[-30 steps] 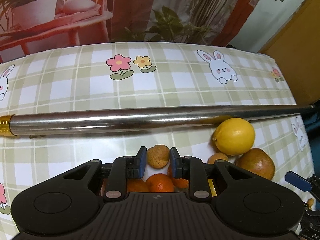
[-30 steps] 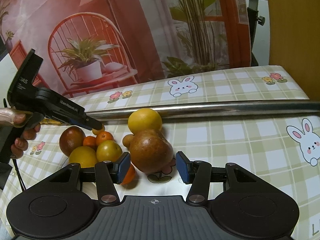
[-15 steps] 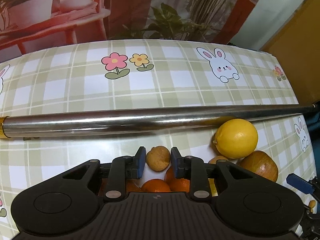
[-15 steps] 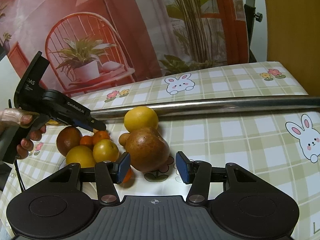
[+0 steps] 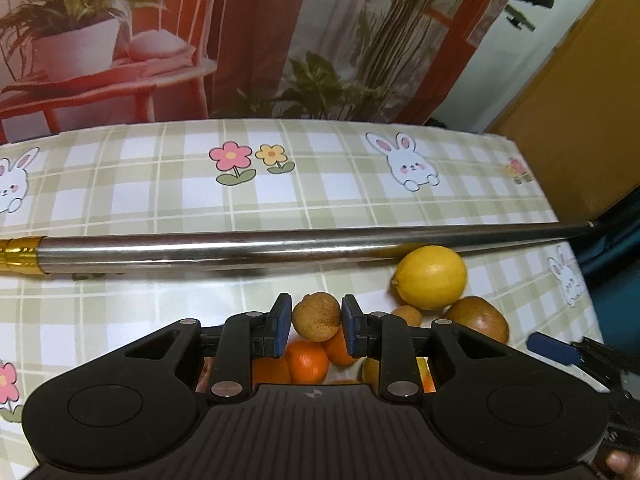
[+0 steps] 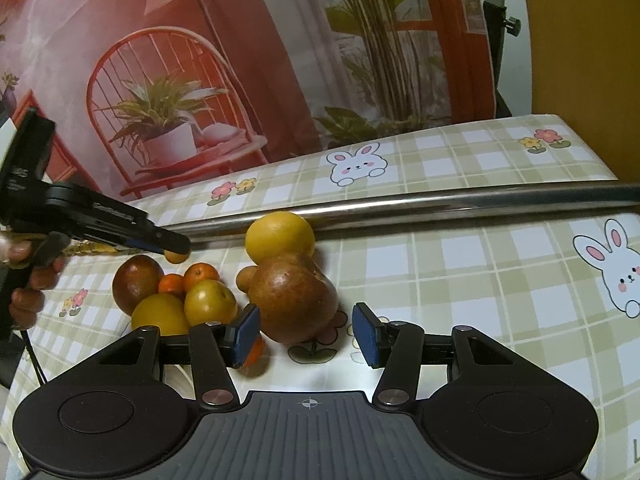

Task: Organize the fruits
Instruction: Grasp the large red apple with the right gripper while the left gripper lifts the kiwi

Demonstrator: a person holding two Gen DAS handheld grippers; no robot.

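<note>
Left wrist view: a table under a green checked cloth printed with rabbits and flowers runs back to a printed backdrop of red chairs and potted plants; an orange-brown wall stands at the right. A steel pole lies across the cloth. The left gripper is clamped on a small brown fruit, both blue pads against its sides, above the pile. Beneath it the oranges are mostly hidden by the gripper body. A lemon touches the pole; a brown fruit sits just beside it.

Right wrist view: the same cloth, pole and backdrop. The right gripper has just been opening; its jaws stand apart on either side of a large brown pear, and whether the pads touch it I cannot tell. The remaining fruits cluster left of it. A hand, cut off at the edge and blurred, holds the other gripper.
</note>
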